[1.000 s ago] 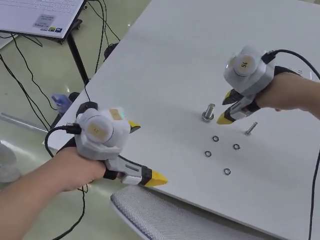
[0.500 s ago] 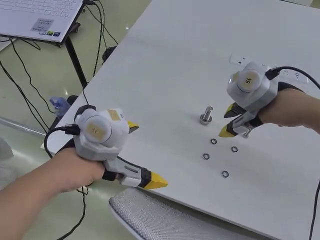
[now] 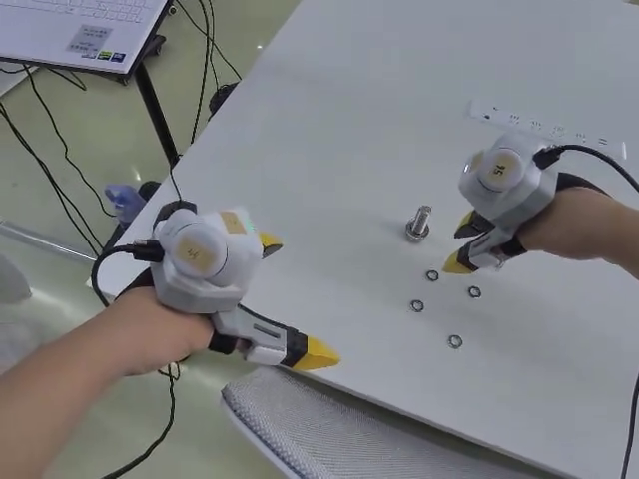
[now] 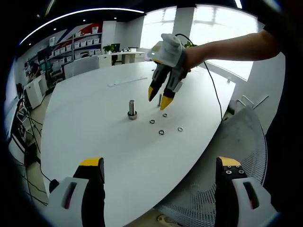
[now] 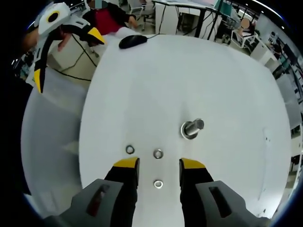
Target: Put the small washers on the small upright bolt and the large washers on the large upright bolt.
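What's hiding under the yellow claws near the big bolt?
In the right gripper view, a small metal ring lies on the white table between the open jaws of the right gripper. In the head view, the gripper itself covers that spot.

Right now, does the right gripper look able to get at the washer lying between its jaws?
Probably yes. The right gripper is open, the washer lies flat on the table between its jaws with nothing over it, and the large upright bolt stands clear to one side.
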